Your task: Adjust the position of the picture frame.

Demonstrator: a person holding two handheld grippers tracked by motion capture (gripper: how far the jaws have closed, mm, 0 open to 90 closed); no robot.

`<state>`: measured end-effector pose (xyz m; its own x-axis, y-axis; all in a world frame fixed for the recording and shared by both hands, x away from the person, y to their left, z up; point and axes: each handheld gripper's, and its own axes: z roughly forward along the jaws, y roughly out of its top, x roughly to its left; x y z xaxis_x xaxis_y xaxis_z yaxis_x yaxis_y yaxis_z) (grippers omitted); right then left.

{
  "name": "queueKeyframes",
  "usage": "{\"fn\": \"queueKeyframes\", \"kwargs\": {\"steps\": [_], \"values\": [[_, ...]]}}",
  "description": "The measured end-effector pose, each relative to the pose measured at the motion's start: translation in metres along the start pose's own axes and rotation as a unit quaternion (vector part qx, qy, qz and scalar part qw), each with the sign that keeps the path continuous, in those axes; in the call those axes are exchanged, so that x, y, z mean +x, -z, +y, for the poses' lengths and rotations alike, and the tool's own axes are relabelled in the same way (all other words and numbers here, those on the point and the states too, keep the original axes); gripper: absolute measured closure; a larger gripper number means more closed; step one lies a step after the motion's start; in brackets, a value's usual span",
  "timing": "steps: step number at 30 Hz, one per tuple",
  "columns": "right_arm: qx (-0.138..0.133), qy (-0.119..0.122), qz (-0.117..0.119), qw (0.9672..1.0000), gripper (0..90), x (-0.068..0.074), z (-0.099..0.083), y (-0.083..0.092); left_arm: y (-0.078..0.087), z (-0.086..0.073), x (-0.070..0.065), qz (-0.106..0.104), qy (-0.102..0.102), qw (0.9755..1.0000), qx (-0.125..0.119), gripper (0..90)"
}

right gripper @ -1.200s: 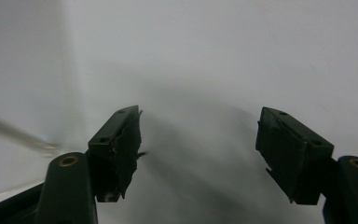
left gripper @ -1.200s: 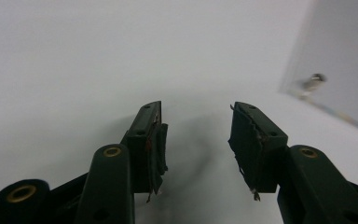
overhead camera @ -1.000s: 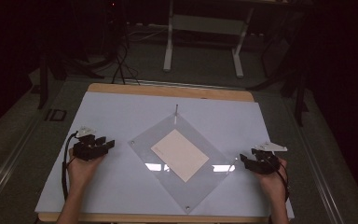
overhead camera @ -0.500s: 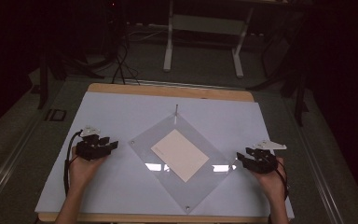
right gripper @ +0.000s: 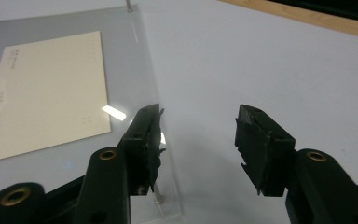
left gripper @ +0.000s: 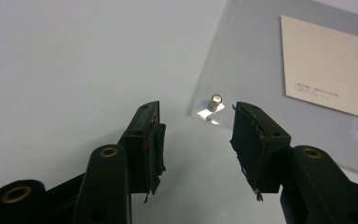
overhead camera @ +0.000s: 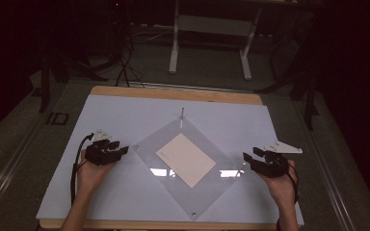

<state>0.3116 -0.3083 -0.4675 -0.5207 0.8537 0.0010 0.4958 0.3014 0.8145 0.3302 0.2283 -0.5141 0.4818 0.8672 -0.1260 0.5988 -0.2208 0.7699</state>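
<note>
Clear acrylic plate (overhead camera: 188,166) with a cream card (overhead camera: 185,159) under it lies mid-table, turned diamond-wise. Left gripper (overhead camera: 118,150), jaws apart and empty, lines up on the left corner's metal standoff (left gripper: 213,102), likely to unscrew it. Right gripper (overhead camera: 247,159) has just opened further, empty, at the right corner.

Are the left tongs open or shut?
Open. The left tongs have a wide gap between the pads, with a small metal peg just ahead, untouched.
</note>
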Motion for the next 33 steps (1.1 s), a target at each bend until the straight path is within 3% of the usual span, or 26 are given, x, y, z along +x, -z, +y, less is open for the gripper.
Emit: {"fn": "queueKeyframes", "kwargs": {"steps": [6, 9, 15, 20, 25, 31, 33], "values": [[-0.003, 0.007, 0.027, 0.9996, 57.2, 0.005, -0.001, 0.005, -0.001, -0.001, 0.002, 0.001, -0.002, 1.0, 0.004, 52.0], [0.008, 0.019, 0.056, 0.9982, 60.3, 0.012, -0.01, -0.002, 0.001, -0.001, 0.001, 0.002, -0.004, 1.0, 0.004, 52.0], [0.036, 0.043, 0.054, 0.9969, 66.5, 0.02, -0.024, -0.016, -0.002, -0.002, 0.001, 0.002, -0.009, 0.9999, 0.009, 52.0], [0.032, 0.045, 0.052, 0.9972, 70.5, 0.018, -0.029, -0.018, -0.005, -0.002, -0.001, -0.003, -0.013, 0.9998, 0.012, 52.0], [0.047, 0.044, 0.048, 0.9968, 74.8, 0.013, -0.038, -0.025, -0.004, -0.001, -0.004, -0.014, -0.016, 0.9997, 0.01, 52.0], [0.036, 0.039, 0.041, 0.9977, 84.0, 0.014, -0.041, -0.028, -0.006, 0.001, -0.004, -0.026, -0.013, 0.9995, 0.006, 52.4], [0.038, 0.035, 0.026, 0.9983, 84.7, 0.018, -0.041, -0.027, -0.007, 0.005, -0.005, -0.025, -0.019, 0.9995, 0.008, 52.4]]}}
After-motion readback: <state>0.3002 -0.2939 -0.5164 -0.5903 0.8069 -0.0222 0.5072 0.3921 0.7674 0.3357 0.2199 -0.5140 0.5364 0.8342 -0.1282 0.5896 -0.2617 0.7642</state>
